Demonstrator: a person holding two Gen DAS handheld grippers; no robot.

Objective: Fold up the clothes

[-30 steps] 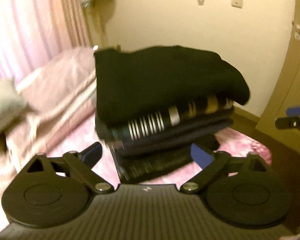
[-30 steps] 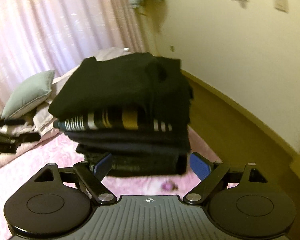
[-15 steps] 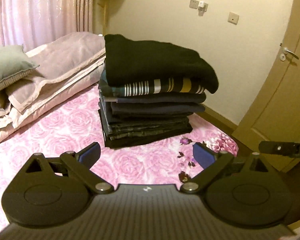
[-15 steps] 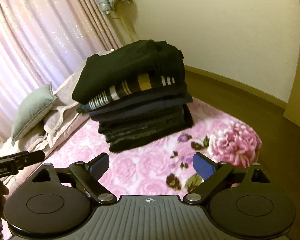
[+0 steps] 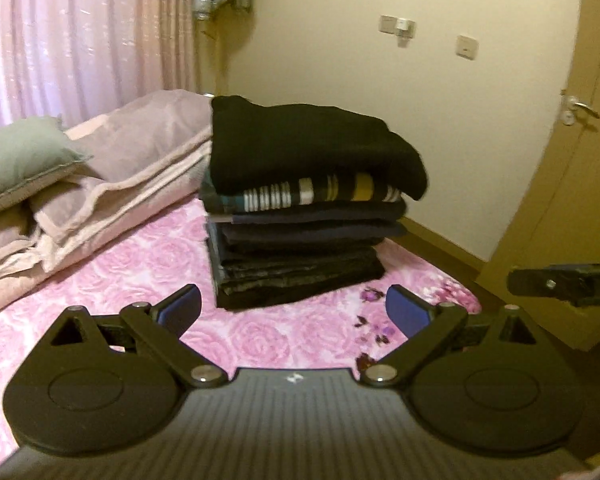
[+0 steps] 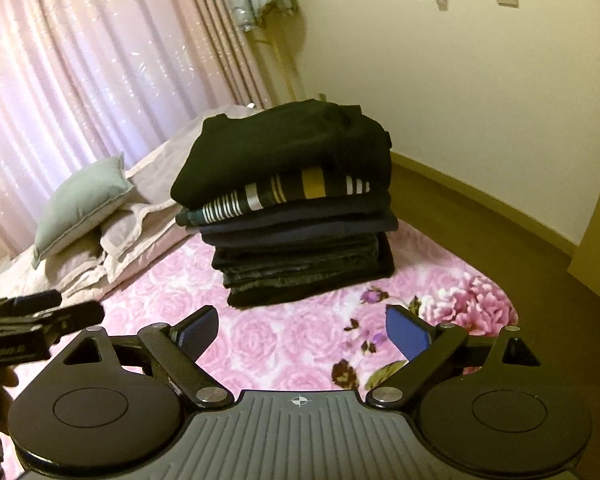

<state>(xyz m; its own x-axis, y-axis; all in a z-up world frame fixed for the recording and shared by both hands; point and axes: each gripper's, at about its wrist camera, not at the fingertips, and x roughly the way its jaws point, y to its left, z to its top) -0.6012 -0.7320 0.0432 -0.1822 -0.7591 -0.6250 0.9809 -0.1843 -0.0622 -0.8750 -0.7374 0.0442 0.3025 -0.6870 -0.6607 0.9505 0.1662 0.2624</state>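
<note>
Both grippers have drawn back from the stack of folded clothes [image 5: 304, 204] since a second ago, when the pile filled each view close up; the framing now matches that of half a second ago. The left gripper [image 5: 292, 310] and the right gripper [image 6: 300, 332] each hang spread wide with nothing between their blue pads, above the rose-patterned bed [image 5: 132, 264] and short of the pile.

There is one stack, on the bed towards its far corner. A black sweater [image 6: 288, 148] lies on top, a striped garment [image 6: 284, 196] under it, then dark layers; I count roughly seven garments, though the lower folds blur together. The pile's edges line up fairly squarely, with the sweater overhanging on the right in the left wrist view.

One green pillow [image 6: 80, 200] rests on pale folded bedding [image 5: 132, 168] left of the stack, just beside it. Open bedspread lies between the grippers and the pile. The bed's rounded corner falls away to brown floor [image 6: 500, 240] on the right, with a door [image 5: 572, 184] beyond.
</note>
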